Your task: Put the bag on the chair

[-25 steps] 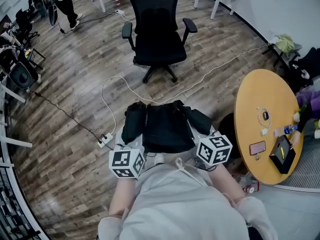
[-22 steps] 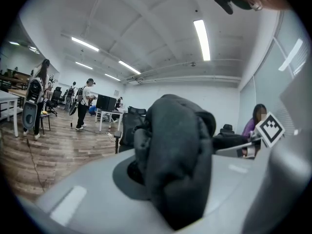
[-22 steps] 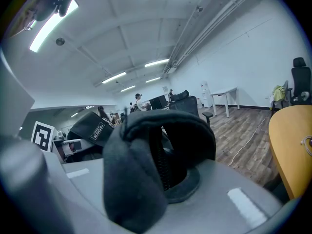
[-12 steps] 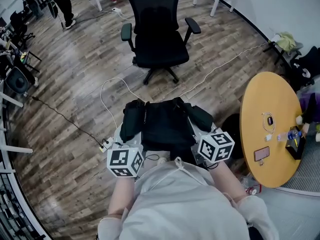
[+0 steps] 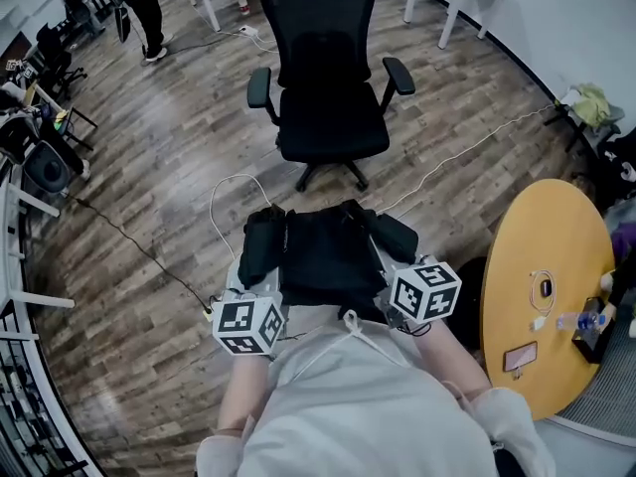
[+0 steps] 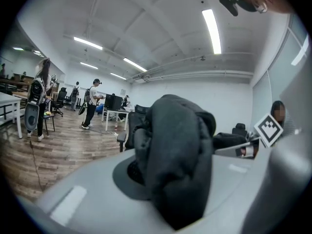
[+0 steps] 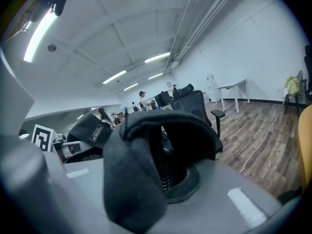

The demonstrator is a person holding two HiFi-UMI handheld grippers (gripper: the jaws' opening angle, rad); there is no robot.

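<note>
A black bag point(image 5: 328, 251) hangs level in front of the person, held up between both grippers. My left gripper point(image 5: 250, 323) is shut on the bag's left end, where dark padded fabric point(image 6: 175, 165) fills the jaws. On the other side my right gripper point(image 5: 425, 292) is shut on the bag's right end, a fold of black fabric with a zip point(image 7: 151, 169) between its jaws. The black office chair point(image 5: 328, 78) stands ahead on the wooden floor, its seat point(image 5: 333, 127) empty and facing the person. In the right gripper view the chair point(image 7: 195, 111) shows just past the bag.
A round yellow table point(image 5: 547, 296) with small items stands at the right. White cables point(image 5: 229, 192) and a power strip lie on the floor between the person and the chair. A person point(image 5: 144, 3) stands at the far left near desks and other chairs.
The chair has drawn closer and shifted slightly right in the head view; the yellow table has slid further right. Both grippers keep the same hold on the bag.
</note>
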